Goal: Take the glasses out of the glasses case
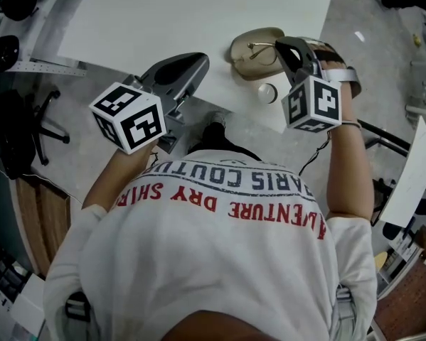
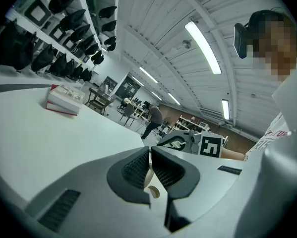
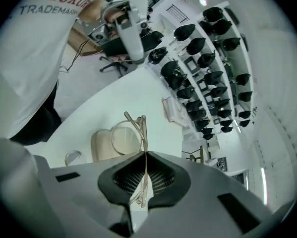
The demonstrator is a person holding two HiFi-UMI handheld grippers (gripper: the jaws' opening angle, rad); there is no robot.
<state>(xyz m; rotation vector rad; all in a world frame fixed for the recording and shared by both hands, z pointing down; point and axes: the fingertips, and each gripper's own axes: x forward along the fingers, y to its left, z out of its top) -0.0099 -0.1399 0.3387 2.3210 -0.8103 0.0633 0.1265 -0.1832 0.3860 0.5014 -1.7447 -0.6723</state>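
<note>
An open beige glasses case [image 1: 249, 64] lies on the white table [image 1: 163, 13] near its front edge. My right gripper [image 1: 289, 48] is just above the case, shut on the thin gold-rimmed glasses [image 1: 261, 46]. In the right gripper view the pads [image 3: 163, 180] pinch the frame, and one lens [image 3: 124, 138] hangs over the case [image 3: 99, 148]. My left gripper [image 1: 197, 62] hovers over the table's edge to the left of the case, shut, with nothing between its pads [image 2: 136, 166].
A small white round piece [image 1: 267, 92] sits at the table's front edge beside the case. A red-and-white box [image 2: 64, 100] lies further out on the table. Racks of black gear [image 3: 207, 58] line the wall. An office chair [image 1: 38, 123] stands at the left.
</note>
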